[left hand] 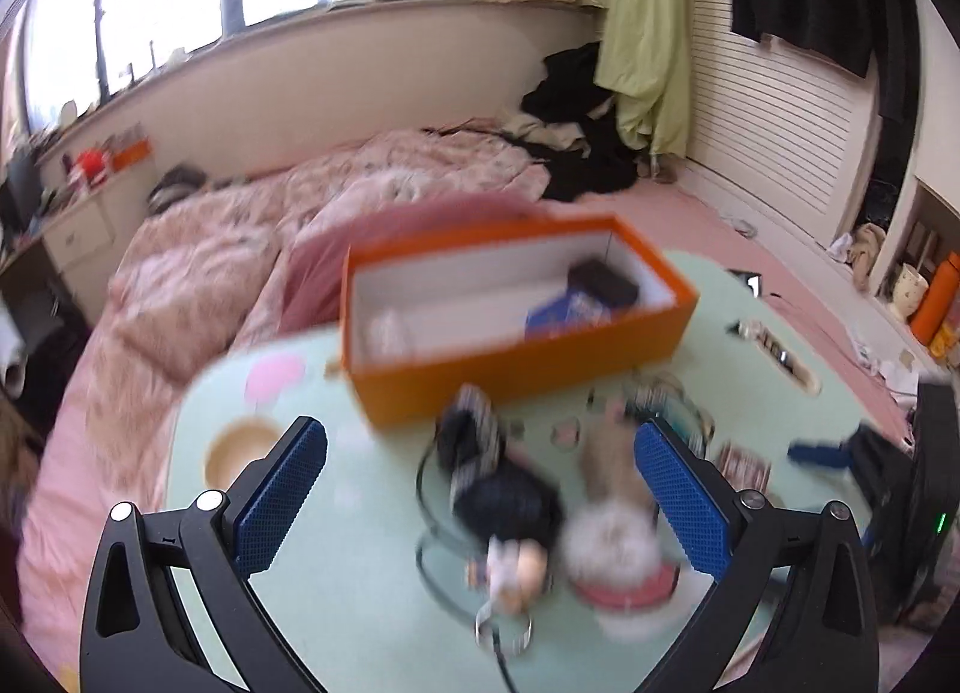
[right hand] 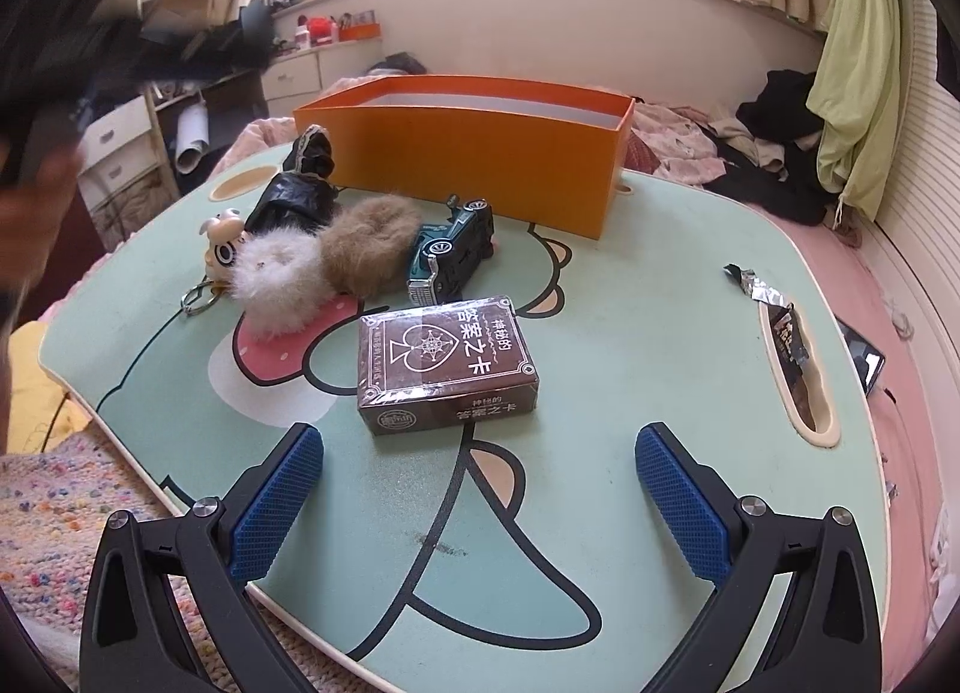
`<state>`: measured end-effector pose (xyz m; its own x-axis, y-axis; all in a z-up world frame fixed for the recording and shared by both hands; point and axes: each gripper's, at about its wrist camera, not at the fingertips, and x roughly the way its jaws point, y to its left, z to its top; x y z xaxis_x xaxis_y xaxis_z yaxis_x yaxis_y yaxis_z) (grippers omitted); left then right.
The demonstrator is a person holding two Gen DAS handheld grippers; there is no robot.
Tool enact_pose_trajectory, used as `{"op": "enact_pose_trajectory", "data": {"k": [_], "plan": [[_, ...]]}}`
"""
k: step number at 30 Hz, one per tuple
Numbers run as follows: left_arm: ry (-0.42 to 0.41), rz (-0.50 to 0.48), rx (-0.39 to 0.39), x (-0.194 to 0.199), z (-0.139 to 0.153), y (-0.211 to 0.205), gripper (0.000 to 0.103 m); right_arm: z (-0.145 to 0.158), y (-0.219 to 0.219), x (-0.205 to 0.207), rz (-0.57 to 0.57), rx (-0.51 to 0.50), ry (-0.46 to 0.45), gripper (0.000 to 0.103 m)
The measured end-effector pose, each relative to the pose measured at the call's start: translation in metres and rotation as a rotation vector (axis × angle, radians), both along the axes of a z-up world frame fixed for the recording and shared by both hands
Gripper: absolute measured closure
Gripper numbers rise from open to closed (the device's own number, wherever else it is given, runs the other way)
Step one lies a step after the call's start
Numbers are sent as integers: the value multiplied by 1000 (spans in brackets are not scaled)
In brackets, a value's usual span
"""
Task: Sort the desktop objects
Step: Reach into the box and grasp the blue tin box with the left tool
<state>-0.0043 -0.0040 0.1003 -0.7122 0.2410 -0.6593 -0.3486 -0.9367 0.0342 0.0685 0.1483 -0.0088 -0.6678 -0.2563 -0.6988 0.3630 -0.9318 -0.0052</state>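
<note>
Both grippers spread wide, nothing held. Left gripper [left hand: 480,489] hangs over the mint-green lap table [left hand: 336,597]; its view is motion-blurred. Right gripper [right hand: 479,483] sits low at the table's [right hand: 630,369] near edge, blue pads [right hand: 279,504] on either side of a bare patch of tabletop.

Orange box [right hand: 474,165] stands open at the far side of the table. From the left wrist view the box [left hand: 516,369] holds a dark blue item [left hand: 567,312] and a black item [left hand: 603,279] at its right end, plus something pale at the left end, too blurred to identify.

Still out on the table:
- brown card deck [right hand: 447,363], just ahead of the right gripper, flat, wrapped.
- green toy car [right hand: 453,255], tipped on its side, between deck and box.
- tan fur scrunchie [right hand: 369,249] touching a white fur scrunchie [right hand: 279,285], left of the car.
- black scrunchie [right hand: 297,195] behind them, near the box's left corner.
- keychain figure [right hand: 223,252] with metal ring, beside the white scrunchie.

In the left view the white scrunchie [left hand: 609,543] and black scrunchie [left hand: 504,489] lie between the fingers' lines, below them; contact cannot be told through blur.

Foil wrapper [right hand: 753,285] lies near the table's right slot.
</note>
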Motion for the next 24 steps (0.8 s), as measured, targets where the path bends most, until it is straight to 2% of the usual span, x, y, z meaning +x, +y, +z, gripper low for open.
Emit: {"op": "enact_pose_trajectory", "data": {"k": [3,5,6,9,10,12,14,18,20,24], "plan": [[-76,-95,-10,-52,19,29,10,0,0,0,0,-1,0,0],[-169,-147,-67,-90,16,54,12,0,0,0,0,-1,1,0],[-213,-156,-110,-108,9,66,14,0,0,0,0,-1,1,0],[-309,-150,-286,-153,-23,95,28,1,0,1,1,-4,3,0],[-360,-157,-306,-166,-36,101,32,1,0,1,1,-5,3,0],[-471,-188,-241,-179,-53,104,33,1,0,1,1,-6,5,0],[-539,-221,-175,-182,-64,106,33,1,0,1,2,-9,6,0],[-573,-220,-158,-181,-78,111,33,1,-2,1,2,-10,9,0],[-590,-231,-124,-182,-81,111,31,0,-2,1,2,-12,7,0],[-576,-225,-104,-185,-78,102,31,1,-2,1,2,-13,7,0]]}}
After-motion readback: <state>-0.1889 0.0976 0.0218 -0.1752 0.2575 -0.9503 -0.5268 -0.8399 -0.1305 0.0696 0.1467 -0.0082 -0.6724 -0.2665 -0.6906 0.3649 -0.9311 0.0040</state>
